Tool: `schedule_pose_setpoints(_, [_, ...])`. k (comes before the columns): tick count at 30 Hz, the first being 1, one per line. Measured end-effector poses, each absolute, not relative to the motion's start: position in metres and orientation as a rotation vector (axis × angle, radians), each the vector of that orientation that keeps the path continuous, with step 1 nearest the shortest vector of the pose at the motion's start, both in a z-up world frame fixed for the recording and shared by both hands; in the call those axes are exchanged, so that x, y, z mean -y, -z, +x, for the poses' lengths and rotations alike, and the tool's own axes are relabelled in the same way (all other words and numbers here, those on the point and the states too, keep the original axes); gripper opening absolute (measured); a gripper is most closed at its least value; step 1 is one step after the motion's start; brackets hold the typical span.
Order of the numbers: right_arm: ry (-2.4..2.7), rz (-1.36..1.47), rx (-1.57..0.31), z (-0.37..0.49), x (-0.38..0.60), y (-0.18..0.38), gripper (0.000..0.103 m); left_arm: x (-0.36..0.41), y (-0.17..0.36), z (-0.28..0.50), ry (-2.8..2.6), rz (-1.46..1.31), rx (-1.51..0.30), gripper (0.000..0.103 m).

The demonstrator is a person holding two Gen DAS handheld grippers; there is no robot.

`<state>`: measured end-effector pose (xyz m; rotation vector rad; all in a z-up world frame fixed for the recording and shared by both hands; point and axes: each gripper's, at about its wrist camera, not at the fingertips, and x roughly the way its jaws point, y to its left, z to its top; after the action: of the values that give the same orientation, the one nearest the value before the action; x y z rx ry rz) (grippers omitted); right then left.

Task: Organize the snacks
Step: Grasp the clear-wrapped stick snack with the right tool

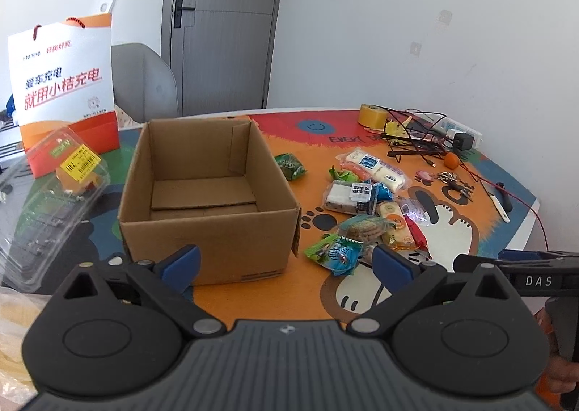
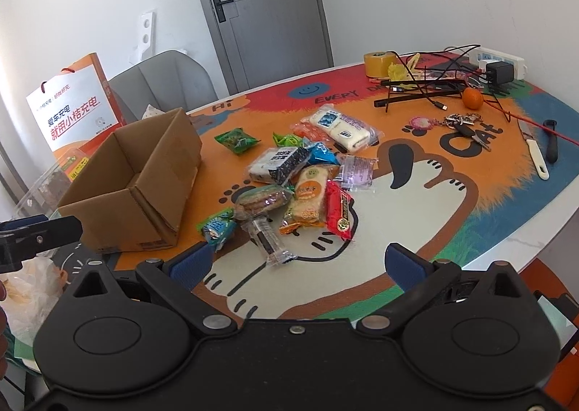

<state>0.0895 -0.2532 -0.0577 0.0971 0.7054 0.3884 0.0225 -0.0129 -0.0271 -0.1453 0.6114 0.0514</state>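
Right wrist view showed the snack pile (image 2: 304, 179) on the cartoon mat (image 2: 416, 201), beside the cardboard box (image 2: 137, 186) and just beyond the released right gripper (image 2: 296, 260). Left gripper (image 1: 286, 264) was released before that box, with the grey door (image 1: 224, 23) behind it.

Black tongs (image 1: 286, 266), blue fingertips (image 1: 181, 262)

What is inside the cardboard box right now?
The cardboard box holds no snacks, only a loose flat cardboard sheet on its floor. The near wall hides the floor strip right behind it.
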Motion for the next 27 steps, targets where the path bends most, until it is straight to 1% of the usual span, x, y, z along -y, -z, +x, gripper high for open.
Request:
schedule_pose_setpoints(7, [-0.398,0.116,-0.710,0.100,0.259,0.074,0.103,0.024,0.044,0.038,-0.028,-0.141,-0.628,0.100])
schedule_pose_setpoints(10, [-0.408,0.139,-0.705,0.103,0.262,0.080,0.103,0.031,0.050,0.046,-0.014,-0.139,-0.639,0.097])
schedule_pose_setpoints(14, [-0.425,0.144,-0.712,0.109,0.263,0.088,0.100,0.036,0.060,0.056,0.000,-0.146,-0.658,0.091])
schedule_pose_setpoints(19, [-0.450,0.160,-0.728,0.117,0.262,0.098,0.088,0.045,0.071,0.066,0.024,-0.128,-0.670,0.082])
schedule_pose_setpoints(21, [-0.466,0.172,-0.741,0.121,0.261,0.102,0.078,0.047,0.075,0.071,0.034,-0.124,-0.678,0.075])
schedule_pose_setpoints(23, [-0.486,0.178,-0.750,0.125,0.258,0.105,0.072,0.048,0.078,0.075,0.050,-0.136,-0.684,0.067])
schedule_pose_setpoints(24, [-0.496,0.179,-0.752,0.127,0.256,0.107,0.069,0.048,0.080,0.077,0.053,-0.141,-0.687,0.066])
schedule_pose_setpoints(27, [-0.526,0.183,-0.752,0.131,0.249,0.109,0.065,0.047,0.085,0.083,0.050,-0.148,-0.700,0.063])
